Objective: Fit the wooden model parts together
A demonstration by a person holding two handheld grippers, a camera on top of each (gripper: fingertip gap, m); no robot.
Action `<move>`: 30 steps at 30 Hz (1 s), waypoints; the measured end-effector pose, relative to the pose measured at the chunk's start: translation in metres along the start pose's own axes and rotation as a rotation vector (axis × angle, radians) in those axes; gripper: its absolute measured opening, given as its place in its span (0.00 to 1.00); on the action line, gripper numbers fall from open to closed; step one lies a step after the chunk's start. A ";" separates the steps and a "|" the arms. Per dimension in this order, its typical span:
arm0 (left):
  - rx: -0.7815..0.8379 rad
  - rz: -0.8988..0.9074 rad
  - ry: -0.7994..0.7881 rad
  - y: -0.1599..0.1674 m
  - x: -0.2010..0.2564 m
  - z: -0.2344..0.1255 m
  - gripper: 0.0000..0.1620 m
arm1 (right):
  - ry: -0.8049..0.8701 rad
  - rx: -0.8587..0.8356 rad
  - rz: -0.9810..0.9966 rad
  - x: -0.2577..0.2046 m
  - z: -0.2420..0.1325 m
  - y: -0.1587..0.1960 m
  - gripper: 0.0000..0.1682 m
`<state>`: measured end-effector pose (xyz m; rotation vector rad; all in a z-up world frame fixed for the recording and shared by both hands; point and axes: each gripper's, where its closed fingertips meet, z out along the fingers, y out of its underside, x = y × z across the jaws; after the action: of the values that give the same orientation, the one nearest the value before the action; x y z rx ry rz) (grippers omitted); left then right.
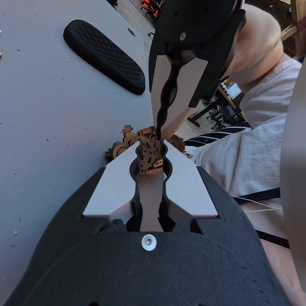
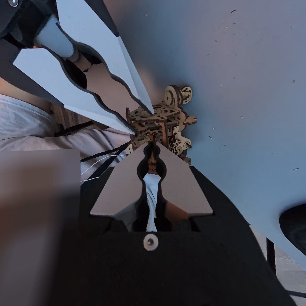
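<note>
Mid-assembly, by the look of it: model [image 1: 149,154] held at the table [image 1: 49,115] edge, clamped across its body by the left gripper [image 1: 151,142], jaws part-spread. Pinched a thin wooden part [image 2: 153,155] at the model's near side with the right gripper [image 2: 152,143], jaws almost shut. Probably called next for a straight, gentle push into its slot. Met both grippers at the model, right angled down from above.

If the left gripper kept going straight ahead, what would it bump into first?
Most likely the wooden model: the left gripper already has its fingertips around it, jaws parted.
</note>
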<state>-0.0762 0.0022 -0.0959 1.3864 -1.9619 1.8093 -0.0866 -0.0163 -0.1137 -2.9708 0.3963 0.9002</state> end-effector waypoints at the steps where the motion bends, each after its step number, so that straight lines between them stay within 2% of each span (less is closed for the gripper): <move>1: 0.000 0.005 -0.006 0.000 0.000 0.000 0.12 | 0.008 -0.006 0.011 0.000 0.000 0.000 0.00; 14: 0.013 -0.002 -0.023 0.001 0.001 0.002 0.11 | 0.025 -0.098 0.158 0.001 0.001 0.005 0.00; 18: 0.016 -0.006 -0.020 0.001 0.001 0.002 0.11 | 0.004 -0.065 0.169 0.000 0.001 -0.001 0.00; 24: 0.011 -0.008 -0.021 0.002 0.000 0.002 0.10 | 0.066 -0.056 0.096 0.003 0.000 0.000 0.00; 30: 0.014 -0.005 -0.018 0.001 0.001 0.003 0.10 | 0.029 -0.018 0.148 0.001 0.004 0.002 0.00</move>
<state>-0.0759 -0.0006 -0.0969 1.4159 -1.9559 1.8185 -0.0884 -0.0184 -0.1176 -3.0063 0.6203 0.8771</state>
